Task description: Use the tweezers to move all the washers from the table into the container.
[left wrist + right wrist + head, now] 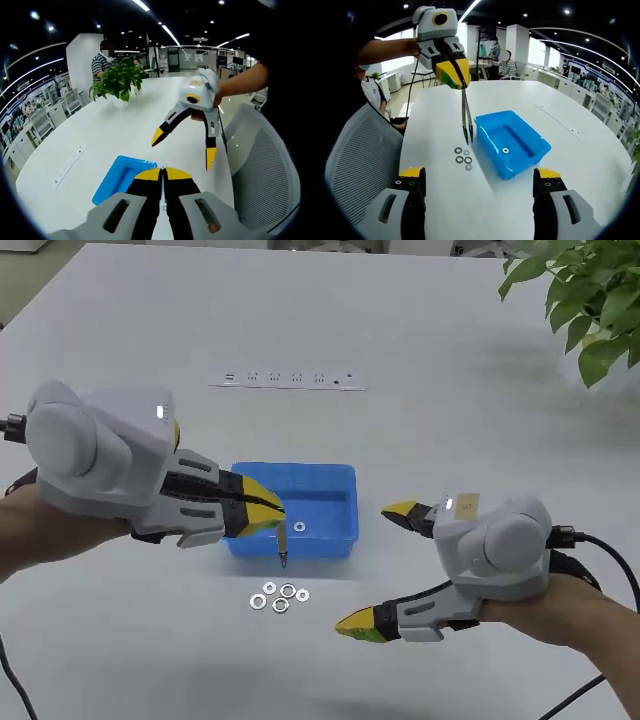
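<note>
The left tool (268, 512) is clamped on the tweezers (283, 545), whose long axis hangs nearly vertical, tips down beside the near wall of the container (295, 470). The loose washers (280, 597) lie clustered on the surface (420, 360) just past those tips, on the person's side; one washer (300, 528) sits inside the container. The right tool (375, 566) stands with its jaws wide apart and empty, farther from the cluster.

No lettering is readable; marks on the white strip (288, 379) blur.

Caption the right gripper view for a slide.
Left gripper holds slim metal tweezers near five small silver washers; one washer lies inside the blue plastic container.
</note>
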Tool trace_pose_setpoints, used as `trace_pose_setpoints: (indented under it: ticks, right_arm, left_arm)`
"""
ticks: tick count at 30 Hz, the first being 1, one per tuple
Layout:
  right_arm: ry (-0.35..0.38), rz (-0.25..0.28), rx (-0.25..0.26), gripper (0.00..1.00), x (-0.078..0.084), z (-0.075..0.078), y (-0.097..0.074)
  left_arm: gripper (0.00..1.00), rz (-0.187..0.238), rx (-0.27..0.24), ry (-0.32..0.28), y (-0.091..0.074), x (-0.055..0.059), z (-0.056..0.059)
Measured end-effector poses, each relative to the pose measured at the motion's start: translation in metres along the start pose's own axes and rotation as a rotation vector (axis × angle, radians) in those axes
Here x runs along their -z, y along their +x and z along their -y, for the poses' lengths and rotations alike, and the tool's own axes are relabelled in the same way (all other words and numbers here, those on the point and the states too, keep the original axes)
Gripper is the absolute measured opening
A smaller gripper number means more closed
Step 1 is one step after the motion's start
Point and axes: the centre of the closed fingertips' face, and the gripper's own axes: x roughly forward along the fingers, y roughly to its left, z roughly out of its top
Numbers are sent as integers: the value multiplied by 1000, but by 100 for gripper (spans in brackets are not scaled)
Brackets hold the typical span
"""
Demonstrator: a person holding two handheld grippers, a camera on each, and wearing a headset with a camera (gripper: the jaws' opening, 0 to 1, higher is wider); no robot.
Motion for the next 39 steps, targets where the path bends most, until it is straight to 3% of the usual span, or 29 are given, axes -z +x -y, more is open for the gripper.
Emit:
trace_pose_setpoints:
  ticks: [33,39]
  right_arm:
    - [-8,-9,-17,87,4,-8,1]
    - [-9,-11,-23,86,4,-10,1]
  left_arm:
    - [5,-59,56,-47,17,40,25]
    - [5,-59,64,-50,20,43,27]
